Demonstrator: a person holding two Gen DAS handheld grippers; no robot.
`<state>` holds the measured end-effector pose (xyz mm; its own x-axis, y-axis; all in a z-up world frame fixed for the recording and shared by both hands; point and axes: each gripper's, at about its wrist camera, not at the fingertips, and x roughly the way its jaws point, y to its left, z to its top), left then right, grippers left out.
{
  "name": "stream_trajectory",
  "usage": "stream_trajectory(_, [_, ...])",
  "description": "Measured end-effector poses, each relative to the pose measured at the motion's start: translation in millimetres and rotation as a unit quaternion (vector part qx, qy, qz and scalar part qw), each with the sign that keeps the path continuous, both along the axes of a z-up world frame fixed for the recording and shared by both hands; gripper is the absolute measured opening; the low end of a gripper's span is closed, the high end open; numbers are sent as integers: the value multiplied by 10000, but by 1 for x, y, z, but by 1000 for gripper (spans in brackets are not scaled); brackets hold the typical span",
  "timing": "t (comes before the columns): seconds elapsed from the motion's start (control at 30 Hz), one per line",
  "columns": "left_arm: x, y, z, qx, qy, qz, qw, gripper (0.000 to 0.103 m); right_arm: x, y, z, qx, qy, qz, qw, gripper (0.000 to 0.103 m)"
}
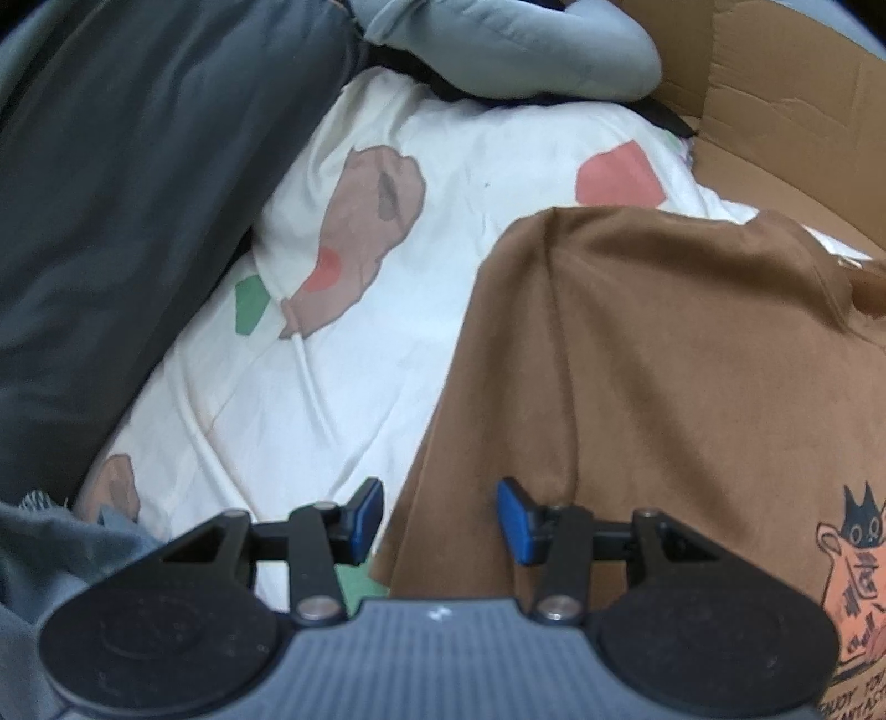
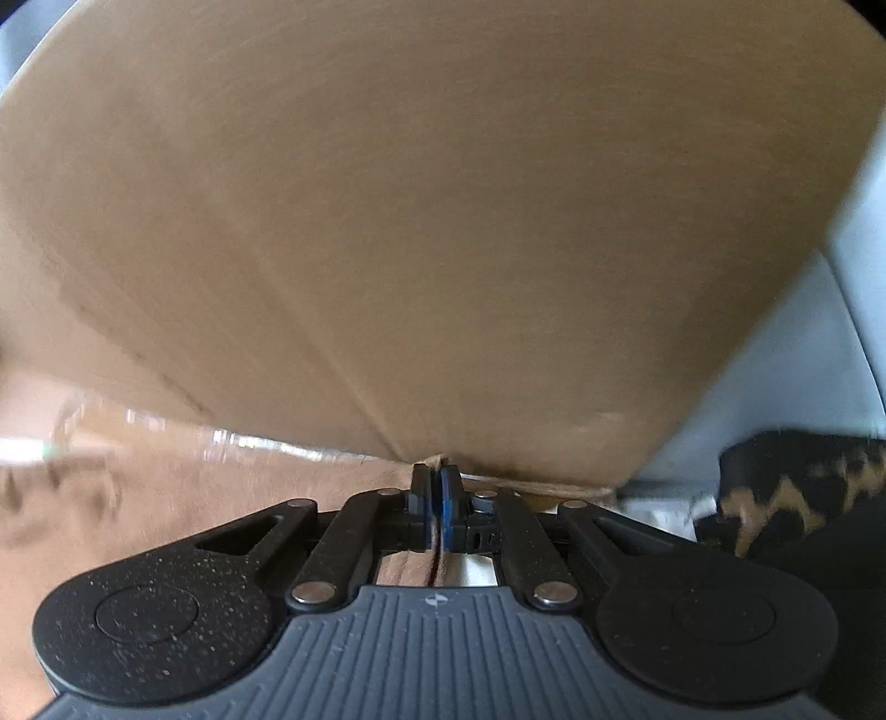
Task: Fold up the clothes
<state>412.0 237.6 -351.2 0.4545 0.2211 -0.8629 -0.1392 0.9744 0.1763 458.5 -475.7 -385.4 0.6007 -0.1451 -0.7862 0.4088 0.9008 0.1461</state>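
Left wrist view: the left gripper [image 1: 440, 518] is seen with its blue pads [image 1: 365, 512] spread apart and nothing between them, held over the near edge of a brown T-shirt [image 1: 664, 360]. That edge runs from the gap between the pads up toward 12 o'clock. The shirt is spread from the centre out to 3 o'clock, and an orange cat print [image 1: 853, 598] is shown at 4 o'clock. A white sheet [image 1: 343, 343] with tan, red and green patches lies beneath the shirt, stretching to 9 and 11 o'clock. Dark grey fabric [image 1: 122, 210] is piled at 10 o'clock, a pale blue garment [image 1: 520, 50] at 12 o'clock, and a cardboard box [image 1: 786, 111] stands at 2 o'clock.

In the right wrist view, the right gripper [image 2: 436, 501] is closed on a fold of the brown cloth, which is pinched between its pads. A cardboard wall fills the frame from 9 to 2 o'clock. A black-and-tan patterned item [image 2: 803, 487], blurred, is seen at 3 o'clock.
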Motion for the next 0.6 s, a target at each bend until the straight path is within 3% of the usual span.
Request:
stream_trajectory(0.07, [2,1,5,-6,-35,-32,10000,49,-10,-1,10,97,-64,-55,9999,3])
stream_trajectory(0.3, [7,2,25,-13,-184,-136,9997,50,-52,23,57,-90,-278,713,9970,9])
stream_trajectory(0.47, [7,2,37,68,-226,-254,9994,51,-73,59,53,-308,-206,1510,9878,10])
stream_trajectory(0.6, [0,0,49,232,-154,-326,9991,51,-84,81,31,-143,-132,1695,9853,10])
